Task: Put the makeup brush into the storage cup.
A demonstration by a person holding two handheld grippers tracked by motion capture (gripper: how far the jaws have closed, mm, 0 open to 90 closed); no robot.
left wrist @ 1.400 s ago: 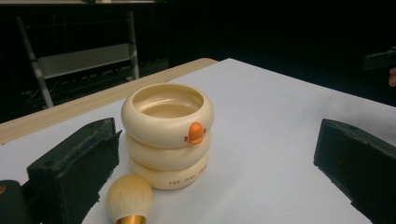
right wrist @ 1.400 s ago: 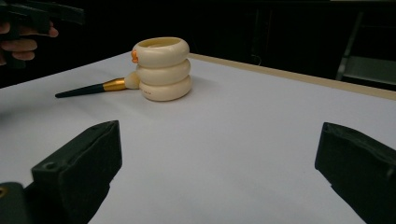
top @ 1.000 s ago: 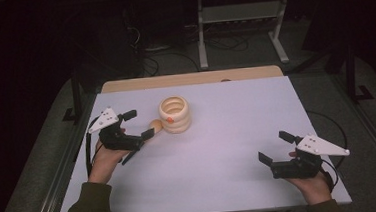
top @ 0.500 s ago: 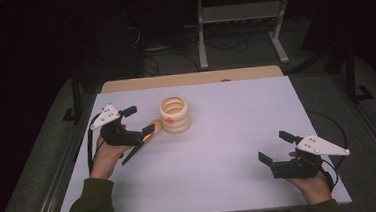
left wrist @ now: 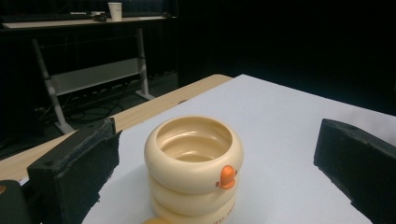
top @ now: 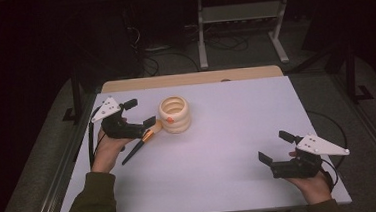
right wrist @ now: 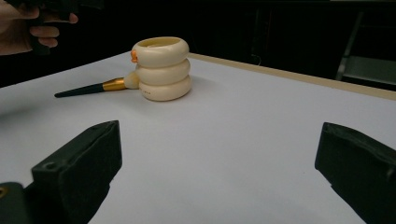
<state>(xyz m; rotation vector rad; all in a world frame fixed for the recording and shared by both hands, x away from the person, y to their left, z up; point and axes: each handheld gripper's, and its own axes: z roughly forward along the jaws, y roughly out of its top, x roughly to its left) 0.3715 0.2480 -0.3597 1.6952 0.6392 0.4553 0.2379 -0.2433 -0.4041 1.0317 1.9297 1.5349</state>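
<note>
On the white table [top: 221,174], a cream ribbed holder [top: 174,115] shaped like three stacked rings, with a small orange beak on its side, stood at the far left. A makeup brush [top: 139,145] lay flat on the table just left of it, its pale bristle end touching the holder's base, a gold ferrule behind that, and the black handle pointing toward the near left.

The left gripper [top: 141,114] hovered above the brush, close to the holder, with its jaws spread wide and nothing between them; in the left gripper view the holder [left wrist: 194,168] sat framed between the two black pads. The right gripper [top: 274,147] rested well apart at the near right, also gaping and empty, and looked across the table at the holder [right wrist: 162,67] and brush [right wrist: 95,87].

The step in hand looked like the approach to pick up the brush. The next move would call for lowering the left gripper, straddling the thin handle, and closing on it without nudging the holder, then standing the brush in the holder's opening.
</note>
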